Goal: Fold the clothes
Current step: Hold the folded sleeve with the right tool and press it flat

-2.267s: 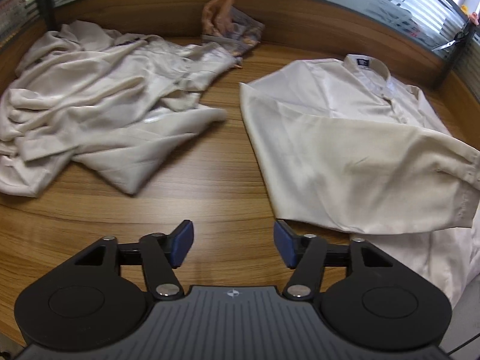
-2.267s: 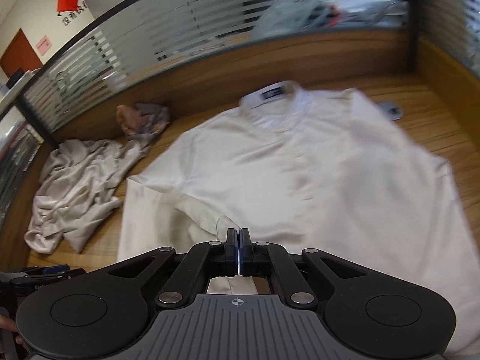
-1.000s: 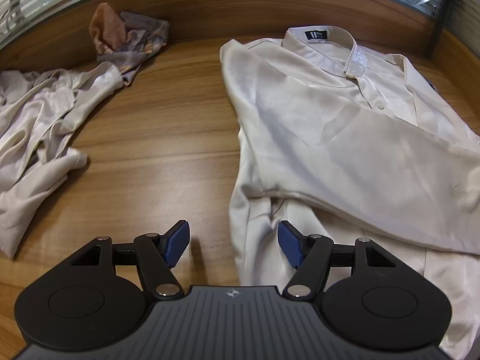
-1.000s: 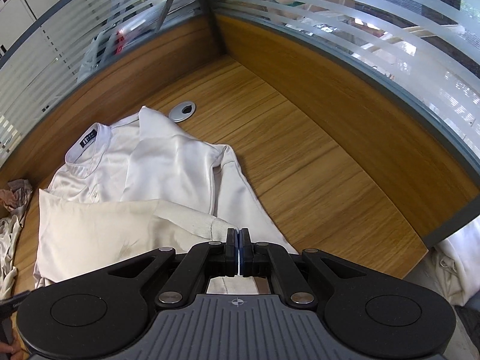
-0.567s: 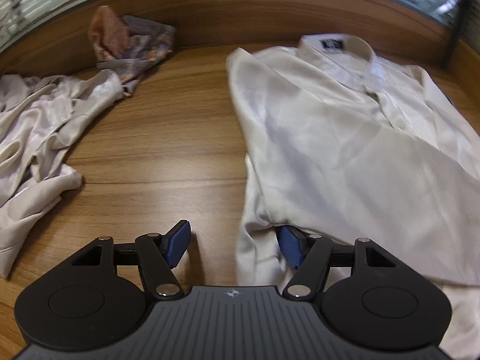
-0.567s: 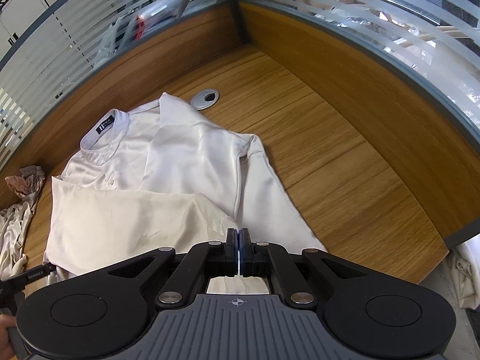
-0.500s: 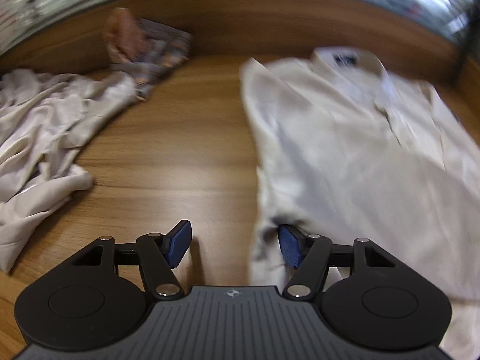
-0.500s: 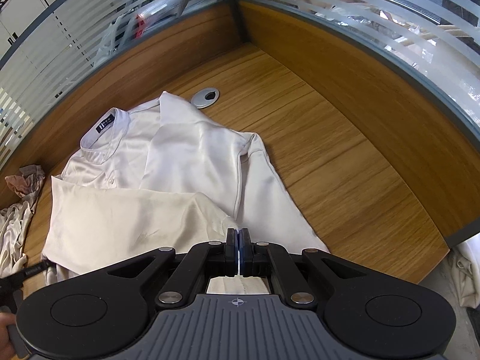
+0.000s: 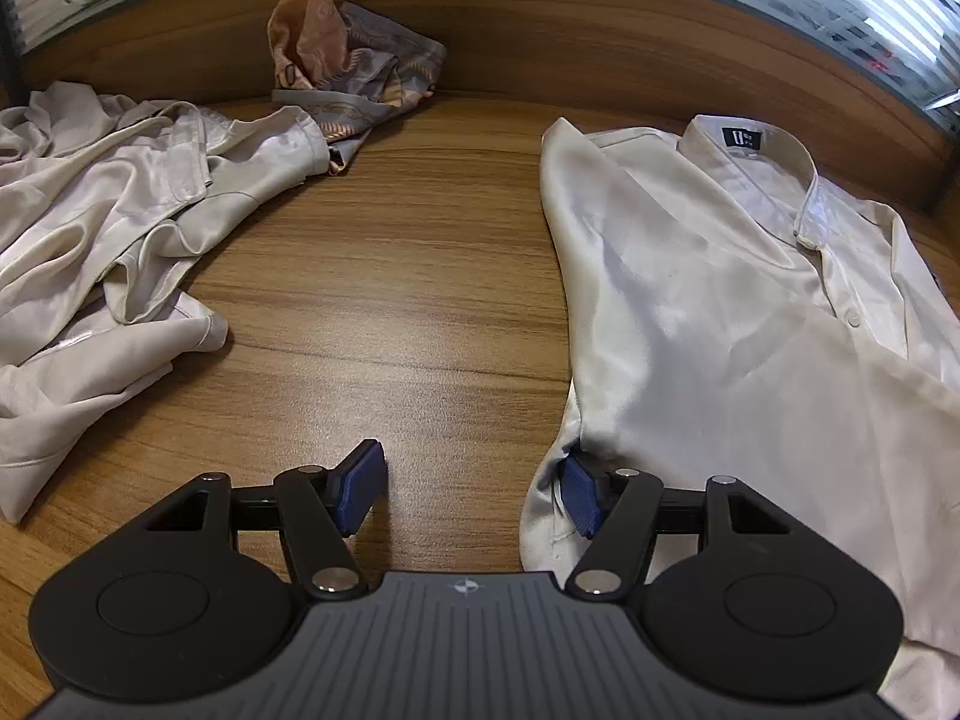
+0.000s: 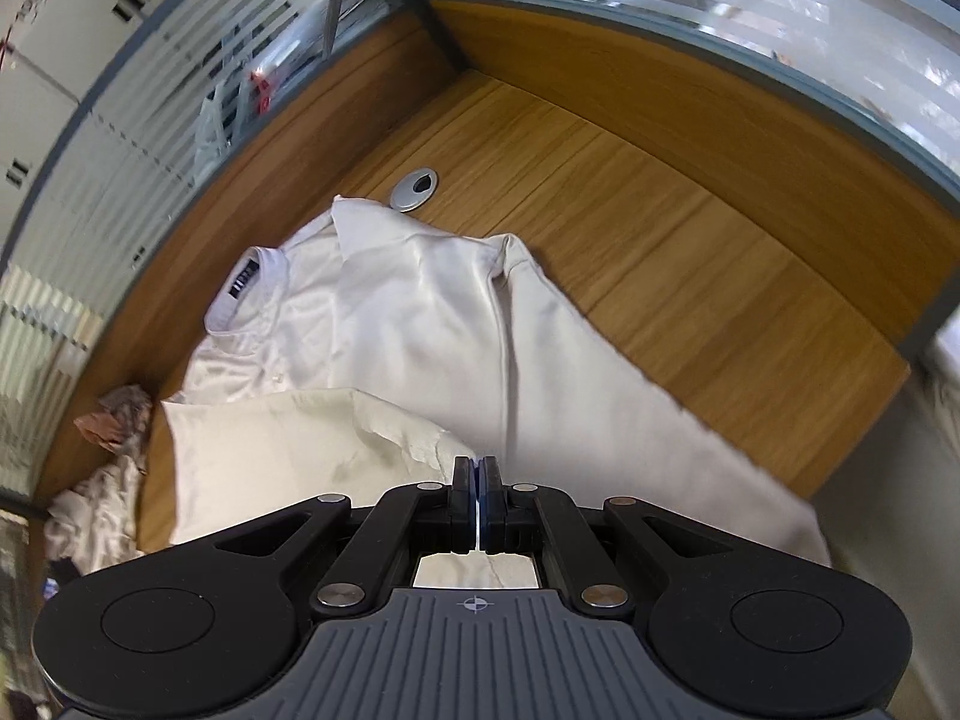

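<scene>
Cream heap: crumpled garments (image 9: 114, 240) are lying left on the desk (image 9: 390, 276), patterned cloth (image 9: 354, 72) behind.
Shirt (image 9: 750, 324): I'm seeing it lying beside my left gripper (image 9: 471, 483), gaping wide.
Right gripper (image 10: 478, 501): I'm pinching its sleeve (image 10: 288, 450).

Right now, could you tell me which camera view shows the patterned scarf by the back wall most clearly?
The left wrist view: the patterned scarf lies crumpled against the wooden back wall, sharp and unobstructed, beside the crumpled beige garment. The right wrist view shows only a small, blurred scrap of it at its left edge.
</scene>
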### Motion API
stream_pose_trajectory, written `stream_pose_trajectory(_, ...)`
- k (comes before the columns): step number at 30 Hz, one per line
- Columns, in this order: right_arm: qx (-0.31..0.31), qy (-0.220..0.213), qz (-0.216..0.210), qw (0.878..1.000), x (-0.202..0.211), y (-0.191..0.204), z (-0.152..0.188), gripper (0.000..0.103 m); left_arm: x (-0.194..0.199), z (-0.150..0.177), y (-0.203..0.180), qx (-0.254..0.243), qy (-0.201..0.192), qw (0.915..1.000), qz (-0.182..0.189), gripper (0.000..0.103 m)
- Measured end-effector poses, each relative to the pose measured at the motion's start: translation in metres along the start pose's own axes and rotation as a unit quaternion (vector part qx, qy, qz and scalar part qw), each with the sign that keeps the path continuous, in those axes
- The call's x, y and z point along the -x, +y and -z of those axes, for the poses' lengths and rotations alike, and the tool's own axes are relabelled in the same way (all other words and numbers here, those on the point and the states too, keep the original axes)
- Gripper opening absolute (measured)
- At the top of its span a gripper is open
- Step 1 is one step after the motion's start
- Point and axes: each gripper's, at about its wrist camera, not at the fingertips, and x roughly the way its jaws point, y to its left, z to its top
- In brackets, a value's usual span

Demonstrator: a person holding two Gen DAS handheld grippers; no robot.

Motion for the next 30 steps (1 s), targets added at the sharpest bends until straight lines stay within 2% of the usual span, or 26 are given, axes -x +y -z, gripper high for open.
stream_pose_trajectory(7,-0.061,0.001,-0.026,0.998,0.037,-0.007,0.028,0.003,0.002,0.0,0.003,-0.01,0.004,0.9999,0.008,0.069)
stream_pose_trajectory(15,-0.077,0.025,0.016,0.997,0.015,-0.032,0.074,0.003,0.006,0.003,0.006,-0.02,0.006,0.9997,0.015,0.069)
stream_pose_trajectory(24,-0.057,0.029,0.023,0.998,0.008,-0.034,0.08,0.003,0.01,0.004,0.007,-0.027,0.001,0.9994,0.02,0.069)
stream_pose_trajectory(30,-0.015,0.031,0.062,0.997,-0.003,-0.032,0.079,0.004,0.013,0.005,0.007,-0.031,-0.003,0.9993,0.022,0.069)
